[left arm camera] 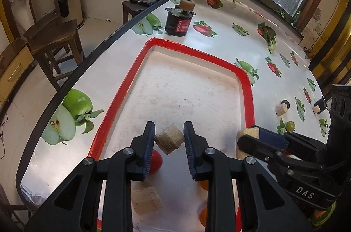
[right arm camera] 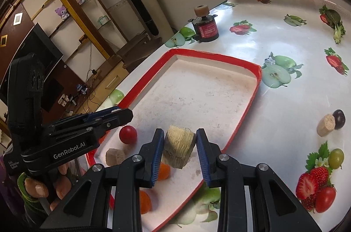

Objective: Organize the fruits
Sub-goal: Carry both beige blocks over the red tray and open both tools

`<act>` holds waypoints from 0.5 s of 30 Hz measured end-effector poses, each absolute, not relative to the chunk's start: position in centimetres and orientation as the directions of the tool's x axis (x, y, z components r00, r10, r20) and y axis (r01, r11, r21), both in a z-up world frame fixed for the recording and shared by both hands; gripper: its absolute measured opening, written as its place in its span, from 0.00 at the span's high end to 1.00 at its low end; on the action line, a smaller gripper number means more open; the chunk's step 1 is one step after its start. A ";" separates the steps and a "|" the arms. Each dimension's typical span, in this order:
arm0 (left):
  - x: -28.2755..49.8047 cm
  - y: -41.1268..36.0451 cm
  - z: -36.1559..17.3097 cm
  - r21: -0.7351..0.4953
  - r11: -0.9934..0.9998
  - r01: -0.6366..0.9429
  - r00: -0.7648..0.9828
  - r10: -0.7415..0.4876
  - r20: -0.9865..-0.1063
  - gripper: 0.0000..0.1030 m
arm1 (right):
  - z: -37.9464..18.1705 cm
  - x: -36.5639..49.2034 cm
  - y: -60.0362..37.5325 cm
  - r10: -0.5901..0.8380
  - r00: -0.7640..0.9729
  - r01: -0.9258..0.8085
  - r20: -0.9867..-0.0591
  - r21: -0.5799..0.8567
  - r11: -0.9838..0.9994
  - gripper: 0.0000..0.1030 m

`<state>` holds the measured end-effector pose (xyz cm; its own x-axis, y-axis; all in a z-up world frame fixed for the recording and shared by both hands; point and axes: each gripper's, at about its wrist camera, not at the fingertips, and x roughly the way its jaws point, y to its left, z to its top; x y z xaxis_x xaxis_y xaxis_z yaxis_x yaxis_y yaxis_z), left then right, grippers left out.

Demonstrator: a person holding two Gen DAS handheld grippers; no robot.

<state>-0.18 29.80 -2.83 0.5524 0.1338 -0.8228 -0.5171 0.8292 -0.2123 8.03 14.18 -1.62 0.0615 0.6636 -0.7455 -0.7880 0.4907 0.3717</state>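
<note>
My left gripper (left arm camera: 169,142) is shut on a beige cork block (left arm camera: 169,142), held over the near end of the red-rimmed white tray (left arm camera: 247,89). My right gripper (right arm camera: 179,144) is shut on a ribbed beige cork cylinder (right arm camera: 178,147) above the same tray (right arm camera: 242,120). In the tray lie a red cherry tomato (right arm camera: 128,134), two orange fruits (right arm camera: 165,171) and a loose cork block (right arm camera: 114,156). The left gripper (right arm camera: 122,115) shows at the left of the right wrist view, its held block hidden. The right gripper (left arm camera: 245,141) shows at the right of the left wrist view.
On the fruit-print tablecloth right of the tray lie a dark grape (right arm camera: 339,119) against a cork piece (right arm camera: 326,127), and a green grape (right arm camera: 336,158). A black motor with a cork wheel (left arm camera: 178,22) stands beyond the tray. Wooden stools (left arm camera: 52,38) stand off the table's left edge.
</note>
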 end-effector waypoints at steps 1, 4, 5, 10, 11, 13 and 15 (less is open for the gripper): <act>0.0 30.1 -3.1 -0.219 0.827 -0.519 0.551 0.127 -0.825 0.76 | -2.0 8.0 14.6 0.658 0.056 -0.789 -0.751 0.370 0.490 0.70; 0.6 30.7 -3.6 -0.212 0.822 -0.529 0.537 0.131 -0.833 0.76 | -2.8 8.0 15.5 0.641 0.050 -0.796 -0.766 0.357 0.488 0.70; 0.9 30.8 -3.9 -0.211 0.821 -0.531 0.532 0.129 -0.837 0.76 | -3.1 8.0 15.7 0.635 0.048 -0.798 -0.771 0.353 0.488 0.70; 1.6 30.9 -4.8 -0.207 0.822 -0.530 0.508 0.113 -0.854 0.76 | -4.1 8.0 16.2 0.613 0.044 -0.805 -0.789 0.335 0.490 0.70; 1.7 30.8 -5.1 -0.206 0.822 -0.531 0.502 0.109 -0.858 0.76 | -4.2 8.0 16.3 0.609 0.042 -0.806 -0.792 0.333 0.490 0.70; 1.8 30.8 -5.5 -0.203 0.820 -0.534 0.491 0.105 -0.865 0.76 | -4.5 8.0 16.5 0.603 0.039 -0.809 -0.797 0.328 0.487 0.70; 1.9 30.8 -6.0 -0.200 0.817 -0.541 0.475 0.101 -0.874 0.76 | -4.8 8.0 16.7 0.593 0.039 -0.814 -0.805 0.319 0.486 0.70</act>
